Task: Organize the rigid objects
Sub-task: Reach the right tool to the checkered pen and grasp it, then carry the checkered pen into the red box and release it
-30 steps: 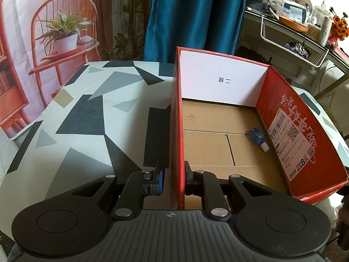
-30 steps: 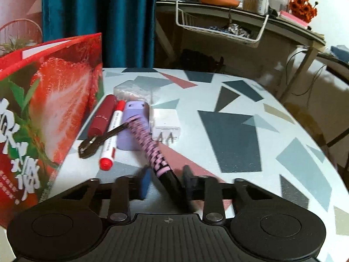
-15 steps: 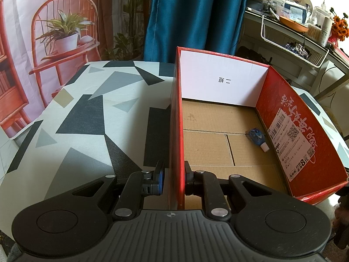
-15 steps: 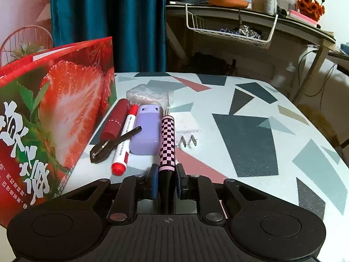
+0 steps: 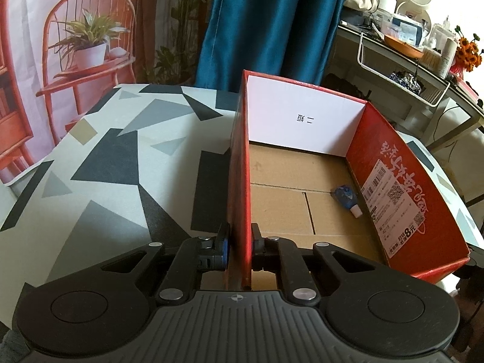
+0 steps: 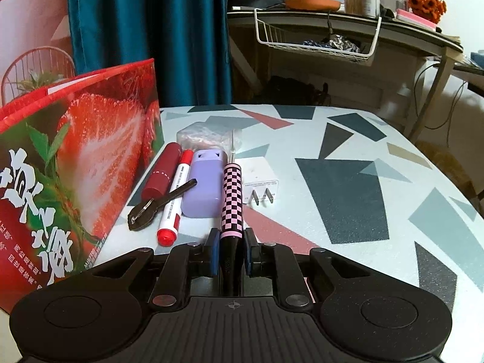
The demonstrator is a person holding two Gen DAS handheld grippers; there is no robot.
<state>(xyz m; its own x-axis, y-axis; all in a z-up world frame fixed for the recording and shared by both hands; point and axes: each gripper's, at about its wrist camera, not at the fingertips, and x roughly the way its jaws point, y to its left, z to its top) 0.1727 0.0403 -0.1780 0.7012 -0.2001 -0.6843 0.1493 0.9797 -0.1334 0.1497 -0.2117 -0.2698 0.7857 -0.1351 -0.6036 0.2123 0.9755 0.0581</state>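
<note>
In the left wrist view my left gripper [image 5: 240, 236] is shut on the left wall of the red cardboard box [image 5: 239, 157], one pad outside and one inside. A small blue bottle [image 5: 346, 196] lies on the box floor by the right wall. In the right wrist view my right gripper [image 6: 231, 239] is shut on the black end of a pink-and-black checkered pen [image 6: 232, 199], which points straight ahead. Beyond it lie a purple case [image 6: 204, 187], a white charger plug [image 6: 260, 181], a red-capped marker [image 6: 175, 199], a dark red tube [image 6: 161, 175] and a black key [image 6: 157, 204].
The box's strawberry-printed outer side [image 6: 75, 166] stands close on the left of the item cluster. A clear plastic packet [image 6: 208, 136] lies behind the purple case. The patterned table [image 6: 363, 181] stretches out to the right. A cluttered shelf with a wire basket [image 6: 317, 39] stands behind.
My right gripper closed on the checkered pen, which swung from a slant to straight between the fingers. The left gripper stayed clamped on the box wall.
</note>
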